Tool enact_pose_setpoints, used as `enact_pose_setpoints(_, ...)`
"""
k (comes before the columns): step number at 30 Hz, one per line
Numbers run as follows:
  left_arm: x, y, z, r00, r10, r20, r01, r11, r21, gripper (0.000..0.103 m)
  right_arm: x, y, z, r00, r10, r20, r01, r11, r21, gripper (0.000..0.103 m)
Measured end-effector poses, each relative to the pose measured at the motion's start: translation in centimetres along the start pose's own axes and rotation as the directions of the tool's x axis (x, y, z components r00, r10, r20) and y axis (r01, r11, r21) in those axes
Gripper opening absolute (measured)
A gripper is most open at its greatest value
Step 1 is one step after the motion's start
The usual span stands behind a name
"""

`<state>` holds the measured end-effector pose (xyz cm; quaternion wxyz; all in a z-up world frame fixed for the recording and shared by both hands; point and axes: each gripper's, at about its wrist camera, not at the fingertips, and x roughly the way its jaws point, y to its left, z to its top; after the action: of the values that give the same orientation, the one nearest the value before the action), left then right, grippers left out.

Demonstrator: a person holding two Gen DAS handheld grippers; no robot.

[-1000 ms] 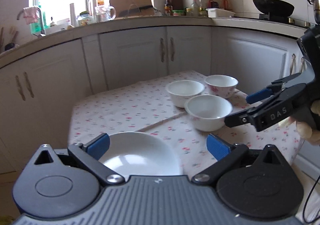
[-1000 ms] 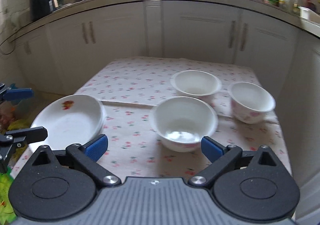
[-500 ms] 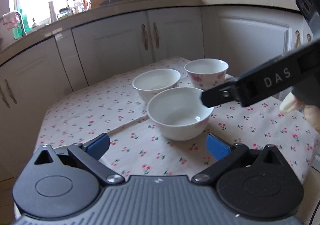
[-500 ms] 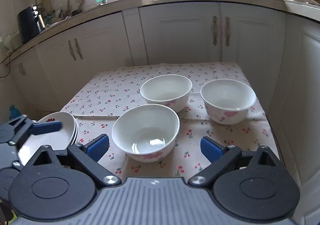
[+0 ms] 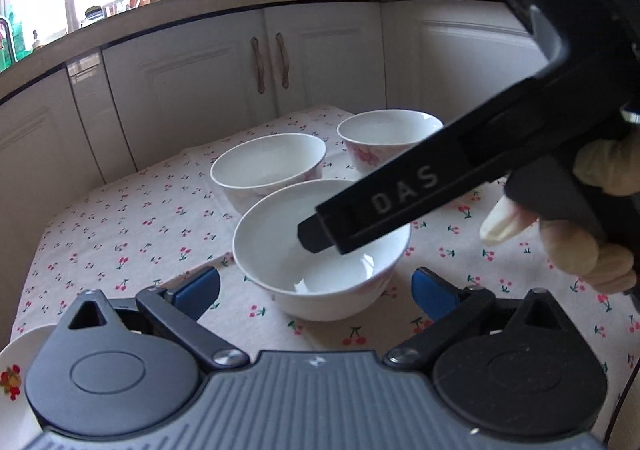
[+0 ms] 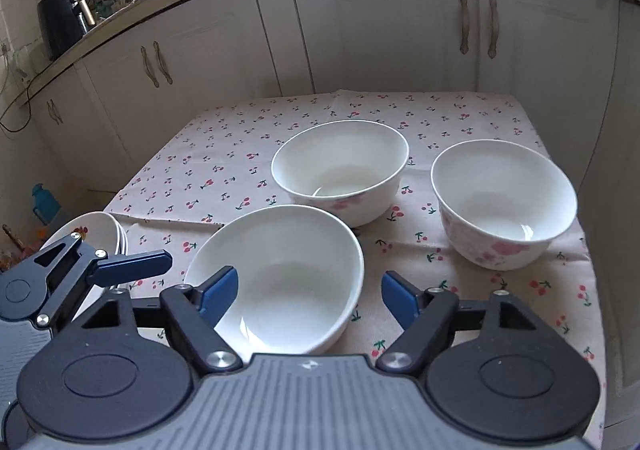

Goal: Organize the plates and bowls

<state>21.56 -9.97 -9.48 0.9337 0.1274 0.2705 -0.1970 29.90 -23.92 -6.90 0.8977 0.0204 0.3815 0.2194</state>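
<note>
Right wrist view: right gripper [image 6: 310,296] jaws just closing, not yet clamped, straddling near rim of white, upright, round bowl [image 6: 280,278].

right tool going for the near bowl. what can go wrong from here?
1. The right tool has just been closing its jaws astride one wall of the near bowl, not yet clamped; a one-wall pinch on glossy china may slip.
2. The left tool hovers open at the same bowl; the tools may collide.
3. The back bowl sits close behind; a shove could knock it.
</note>
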Motion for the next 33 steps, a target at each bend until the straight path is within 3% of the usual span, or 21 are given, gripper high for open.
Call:
enact_pose_setpoints(15, 1.2, 0.6, 0.2, 0.999, -0.054, 0.003, 0.054, 0.998, -0.031, 0.096, 1.3, 0.2, 0.5, 1.0, 0.015, -0.001, -0.015, 1.0, -0.014, 0.071)
enact_pose_setpoints(33, 1.9, 1.2, 0.0, 0.997, -0.072, -0.003, 0.071, 0.996, -0.051, 0.093, 1.5, 0.2, 0.5, 1.0, 0.015, -0.007, -0.015, 1.0, -0.008, 0.069)
